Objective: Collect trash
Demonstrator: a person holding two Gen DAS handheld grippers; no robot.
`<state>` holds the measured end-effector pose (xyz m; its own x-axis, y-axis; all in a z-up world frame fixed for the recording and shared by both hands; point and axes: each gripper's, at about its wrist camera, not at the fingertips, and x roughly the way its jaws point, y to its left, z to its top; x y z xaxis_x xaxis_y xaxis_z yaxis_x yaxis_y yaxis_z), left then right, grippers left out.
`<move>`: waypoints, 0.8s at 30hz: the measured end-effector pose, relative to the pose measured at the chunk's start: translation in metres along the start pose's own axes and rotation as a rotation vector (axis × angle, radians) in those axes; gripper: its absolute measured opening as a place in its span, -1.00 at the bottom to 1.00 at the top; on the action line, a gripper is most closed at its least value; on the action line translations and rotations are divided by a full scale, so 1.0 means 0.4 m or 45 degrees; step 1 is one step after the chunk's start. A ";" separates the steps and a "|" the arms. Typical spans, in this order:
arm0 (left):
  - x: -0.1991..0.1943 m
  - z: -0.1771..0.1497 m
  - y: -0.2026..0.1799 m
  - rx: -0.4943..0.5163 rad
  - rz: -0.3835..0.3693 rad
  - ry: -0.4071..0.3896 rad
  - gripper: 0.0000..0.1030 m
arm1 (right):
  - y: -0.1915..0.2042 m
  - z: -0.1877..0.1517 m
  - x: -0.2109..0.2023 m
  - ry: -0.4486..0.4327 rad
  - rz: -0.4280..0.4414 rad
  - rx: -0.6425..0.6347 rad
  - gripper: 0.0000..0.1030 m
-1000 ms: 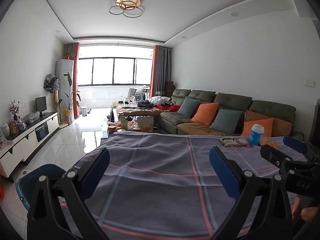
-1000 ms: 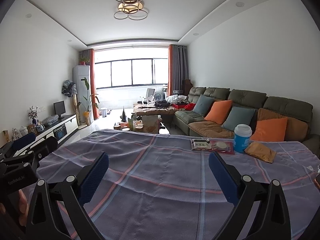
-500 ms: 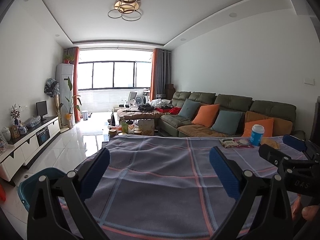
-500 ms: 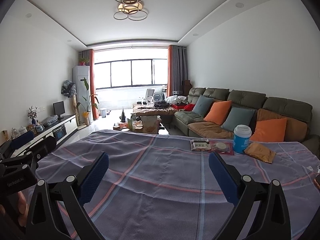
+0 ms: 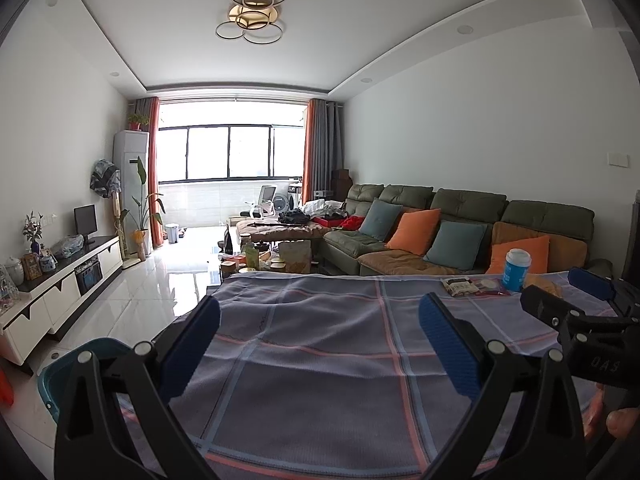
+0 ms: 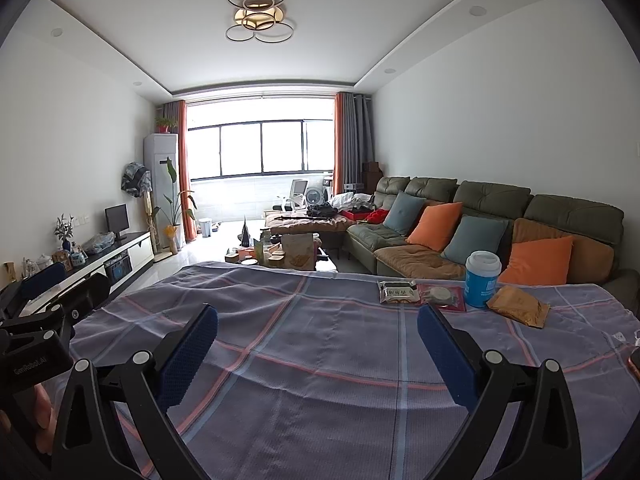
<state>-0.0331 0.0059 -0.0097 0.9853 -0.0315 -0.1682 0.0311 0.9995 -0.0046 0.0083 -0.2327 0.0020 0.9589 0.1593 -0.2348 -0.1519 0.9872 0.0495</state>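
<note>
A counter (image 6: 320,360) draped in a purple plaid cloth fills the foreground of a living room. On the floor off the counter's left edge sits a teal bin (image 5: 64,372). The left gripper (image 5: 320,340) and right gripper (image 6: 318,342) both hover above the cloth, fingers spread wide, holding nothing. Along the counter's far right edge lie the trash items: a dark snack packet (image 6: 398,292), a red wrapper (image 6: 442,297), a blue cup (image 6: 482,279) and a brown packet (image 6: 518,306).

Beyond the checked cloth (image 6: 320,360) we see a green sofa (image 6: 496,200) with orange cushions (image 6: 434,220), and a ring ceiling lamp (image 5: 252,12).
</note>
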 end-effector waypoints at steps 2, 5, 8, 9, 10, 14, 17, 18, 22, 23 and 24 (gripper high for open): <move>-0.001 0.002 0.003 -0.001 0.002 -0.002 0.93 | 0.000 0.000 0.001 -0.001 -0.001 0.003 0.93; -0.003 0.003 0.005 0.000 0.003 -0.004 0.93 | -0.001 0.000 0.001 -0.003 -0.001 0.003 0.93; -0.003 0.002 0.006 0.001 0.003 -0.003 0.93 | -0.002 0.000 0.001 -0.004 -0.003 0.004 0.93; -0.003 0.003 0.006 0.001 0.003 -0.003 0.93 | -0.002 0.001 0.002 -0.004 0.000 0.004 0.93; -0.003 0.003 0.005 0.001 0.005 -0.004 0.93 | -0.002 0.001 0.002 -0.001 -0.002 0.003 0.93; -0.003 0.003 0.006 0.001 0.005 -0.005 0.93 | -0.002 0.004 0.002 -0.005 -0.005 0.005 0.93; -0.004 0.003 0.007 0.001 0.005 -0.005 0.93 | -0.001 0.005 0.000 -0.009 -0.008 0.006 0.93; -0.004 0.003 0.007 0.001 0.006 -0.005 0.93 | -0.001 0.005 0.000 -0.009 -0.008 0.005 0.93; -0.003 0.003 0.007 0.001 0.007 -0.004 0.93 | -0.001 0.005 0.000 -0.009 -0.006 0.007 0.93; -0.004 0.003 0.007 0.001 0.007 -0.005 0.93 | -0.001 0.004 0.000 -0.009 -0.007 0.006 0.93; -0.004 0.003 0.007 0.001 0.006 -0.005 0.93 | -0.001 0.004 0.000 -0.010 -0.007 0.007 0.93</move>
<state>-0.0343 0.0088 -0.0083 0.9861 -0.0267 -0.1640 0.0266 0.9996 -0.0031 0.0086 -0.2332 0.0035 0.9615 0.1538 -0.2277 -0.1454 0.9879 0.0532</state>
